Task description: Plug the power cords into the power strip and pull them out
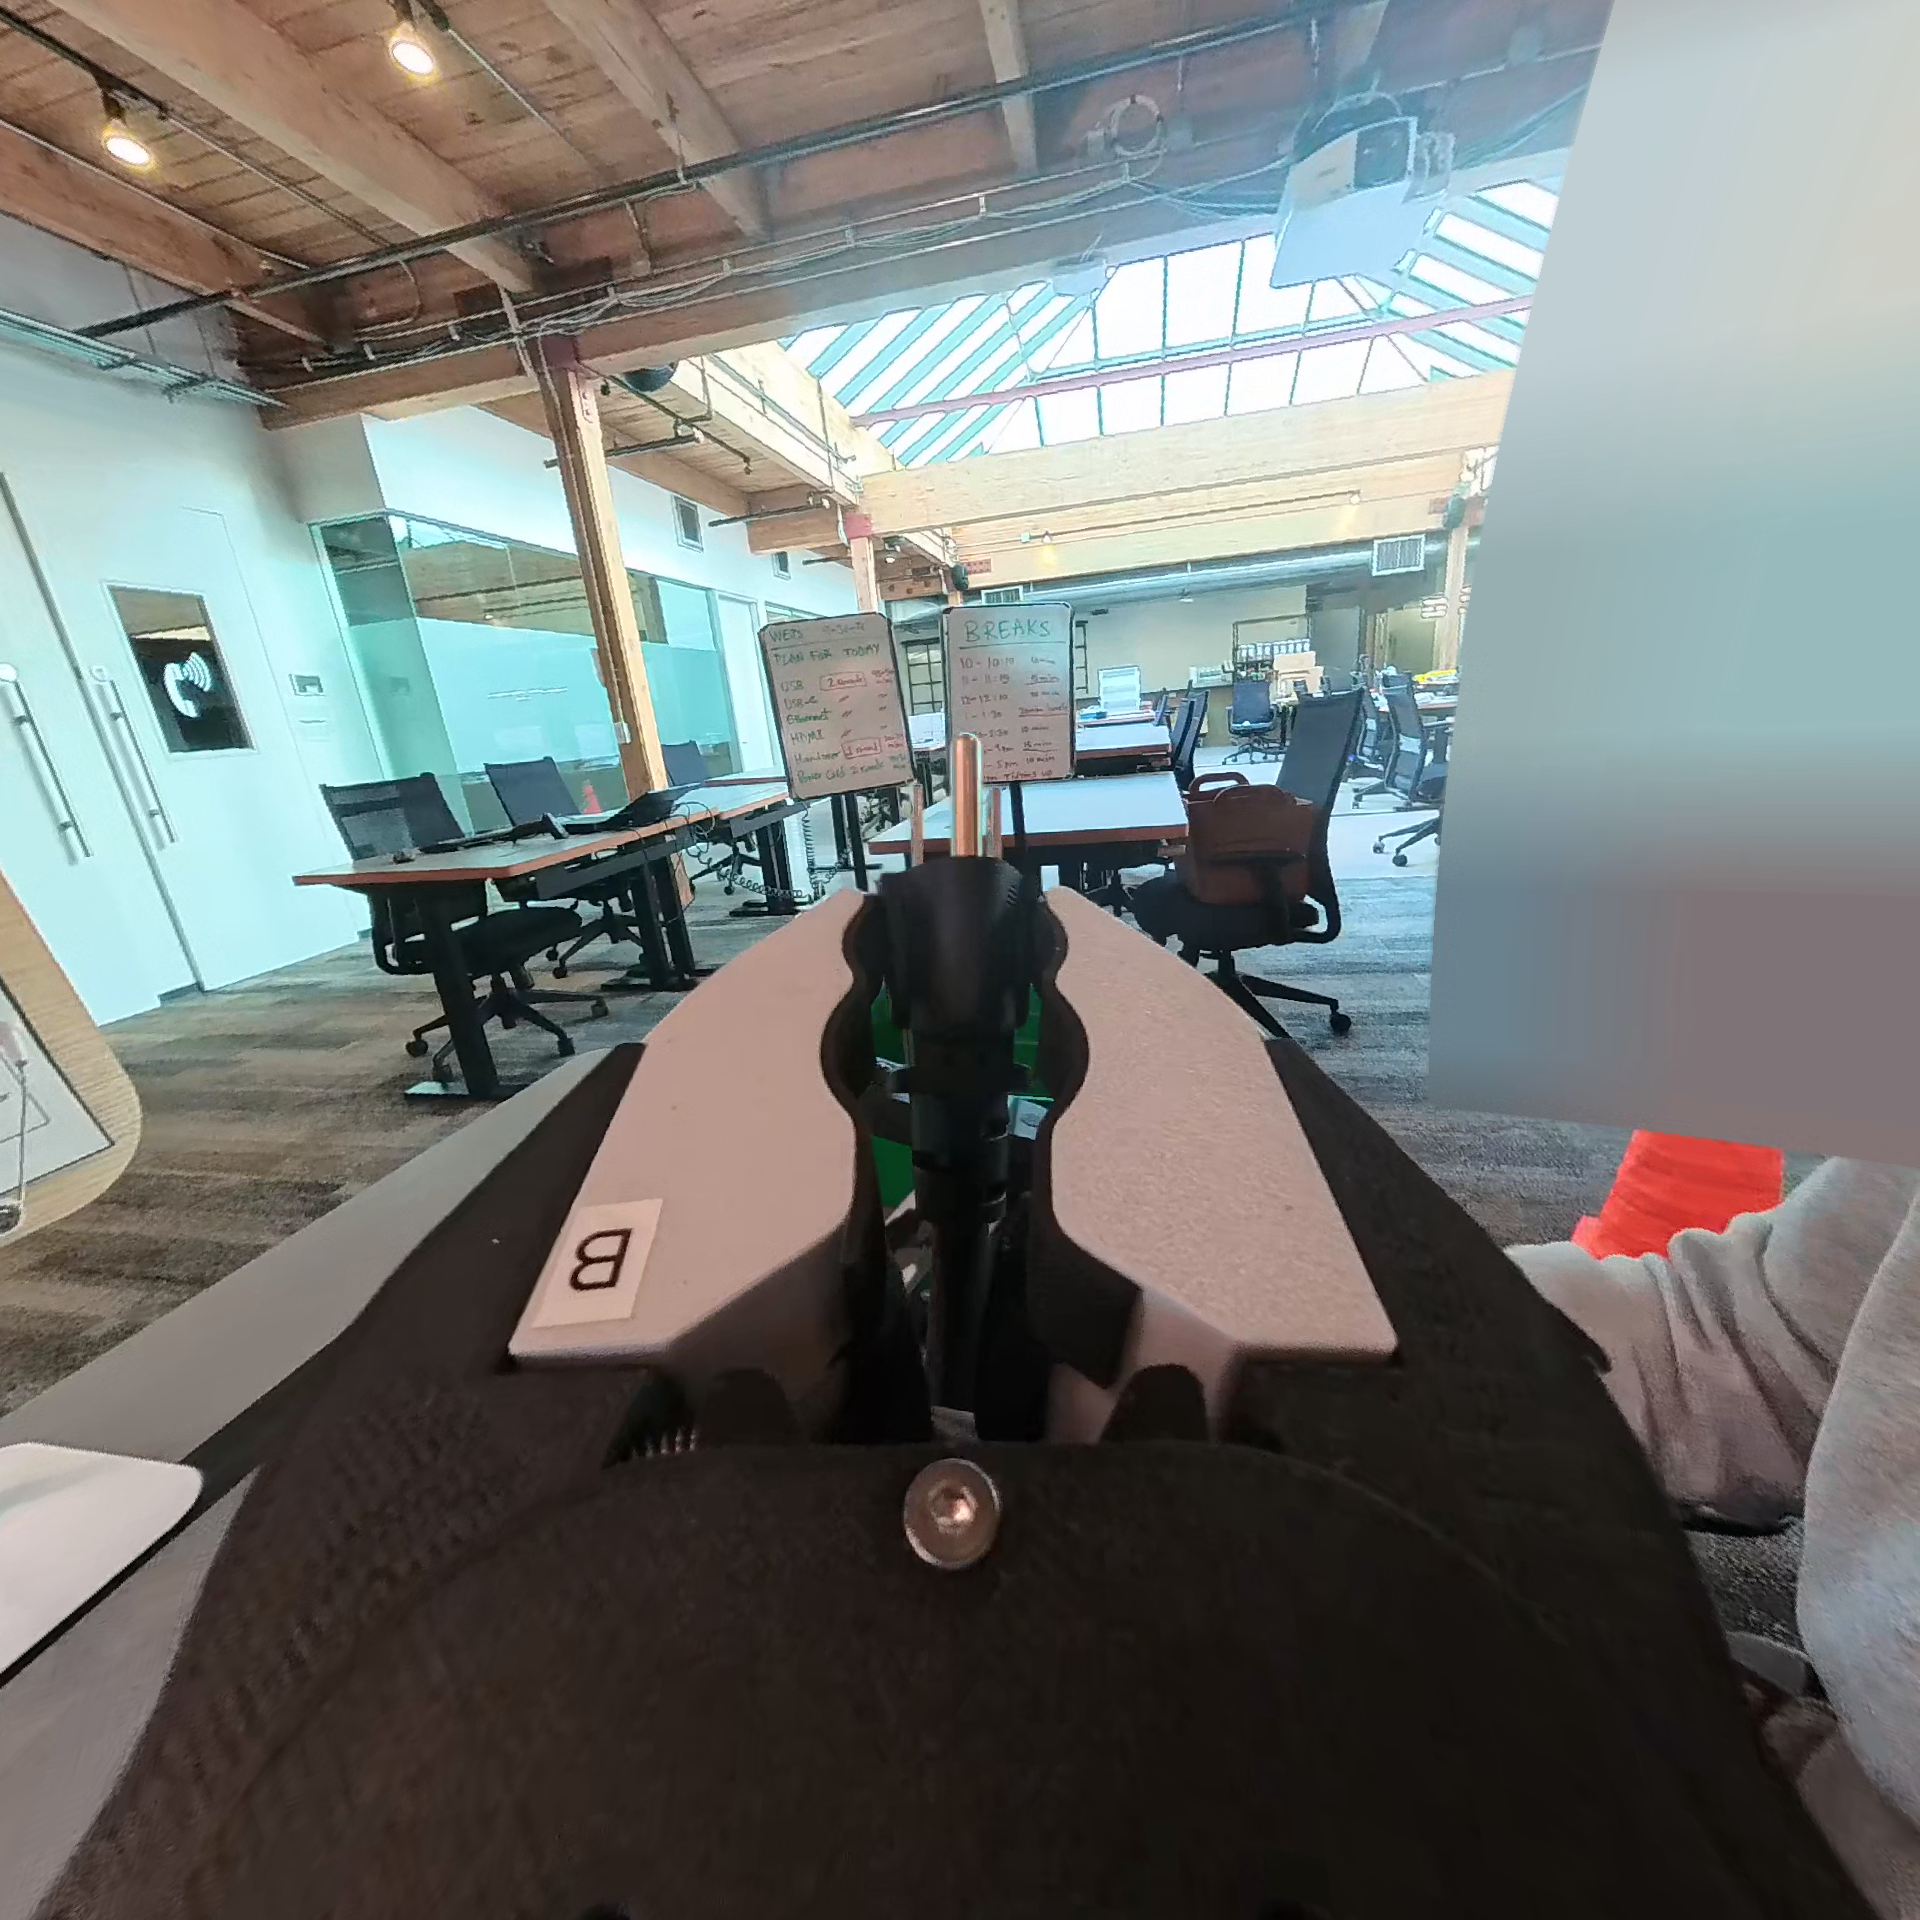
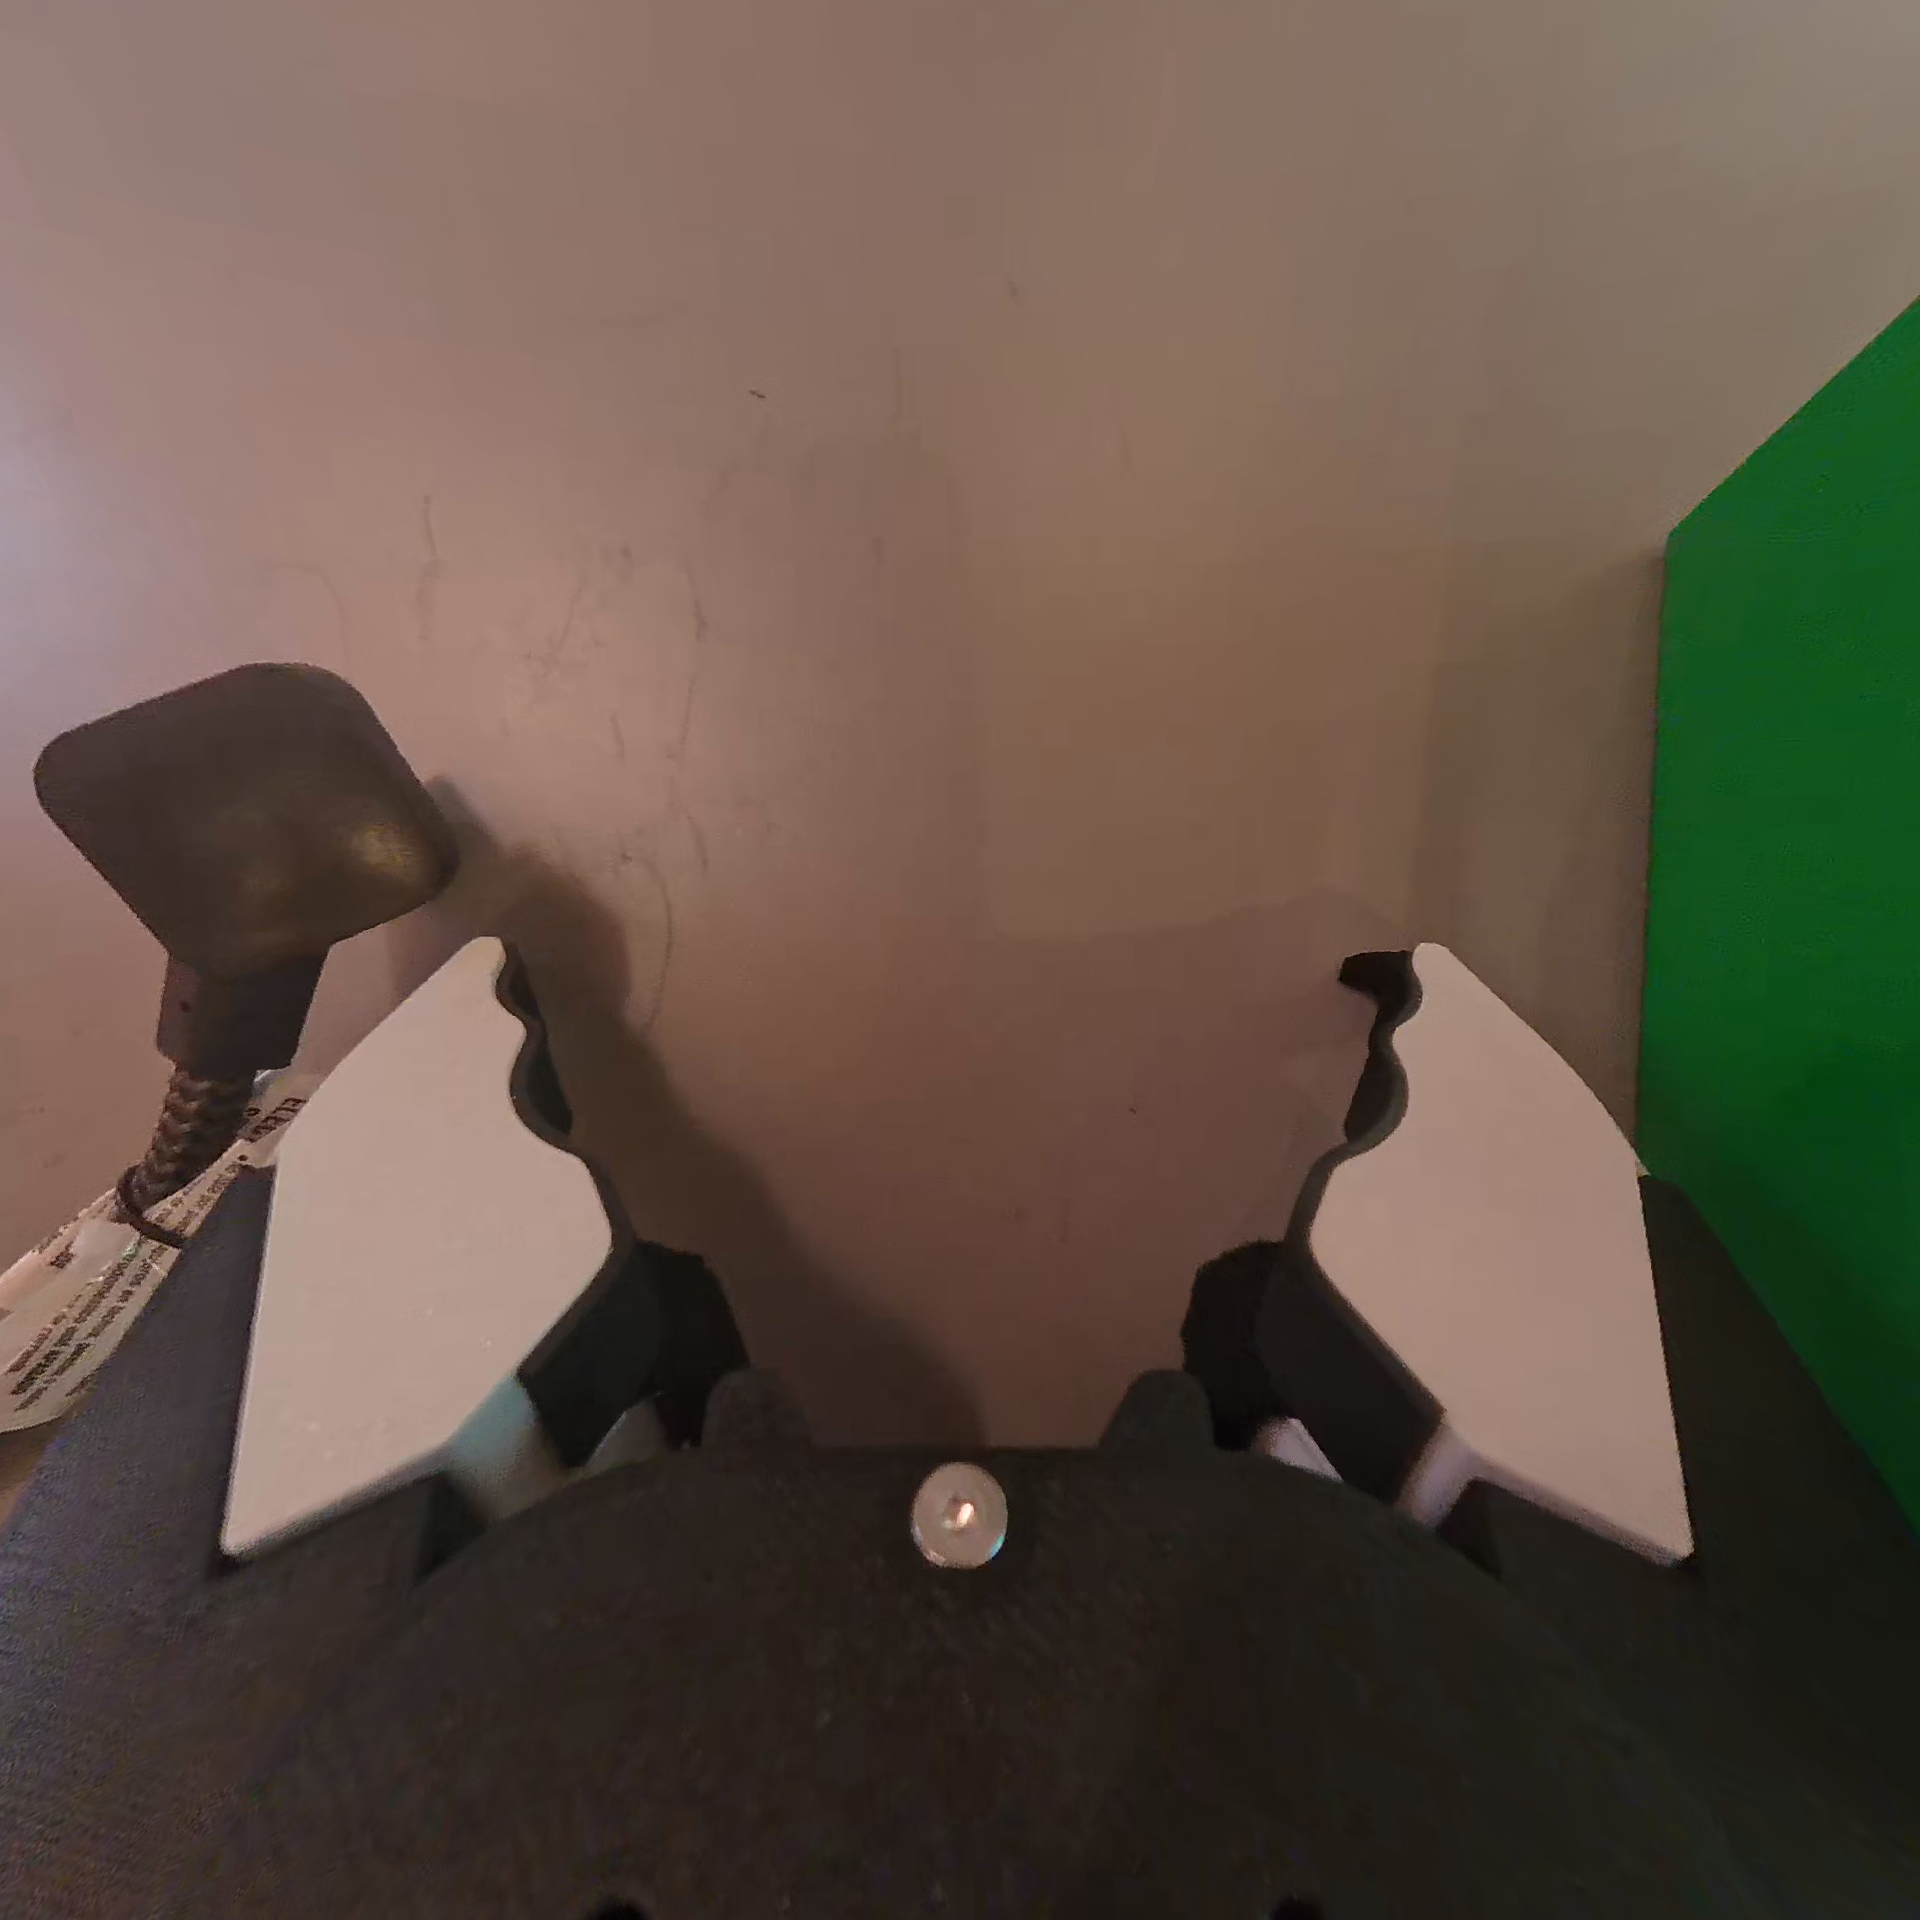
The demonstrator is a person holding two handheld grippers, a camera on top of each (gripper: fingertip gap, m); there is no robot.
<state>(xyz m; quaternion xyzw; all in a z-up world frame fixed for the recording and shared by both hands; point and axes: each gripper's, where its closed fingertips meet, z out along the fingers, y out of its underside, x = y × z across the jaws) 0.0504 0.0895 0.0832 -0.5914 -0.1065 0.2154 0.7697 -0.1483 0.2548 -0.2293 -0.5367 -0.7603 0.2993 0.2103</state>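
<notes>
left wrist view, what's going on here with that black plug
A person holds a gripper in each hand. The left gripper is shut on a black three-prong power plug, lifted in the air with its metal prongs pointing out into the office. The right gripper is open and empty over a plain beige table surface, with a second dark flat plug on a braided cord lying just to its left. No power strip is in view.

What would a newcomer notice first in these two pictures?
In the left wrist view, the left hand-held gripper is shut on a black plug, whose metal prongs point out toward an open office with desks and chairs. In the right wrist view, the right hand-held gripper stands open and empty close to a plain tan surface. A dark flat plug on a braided cord sits at its left, a green panel at its right.
</notes>
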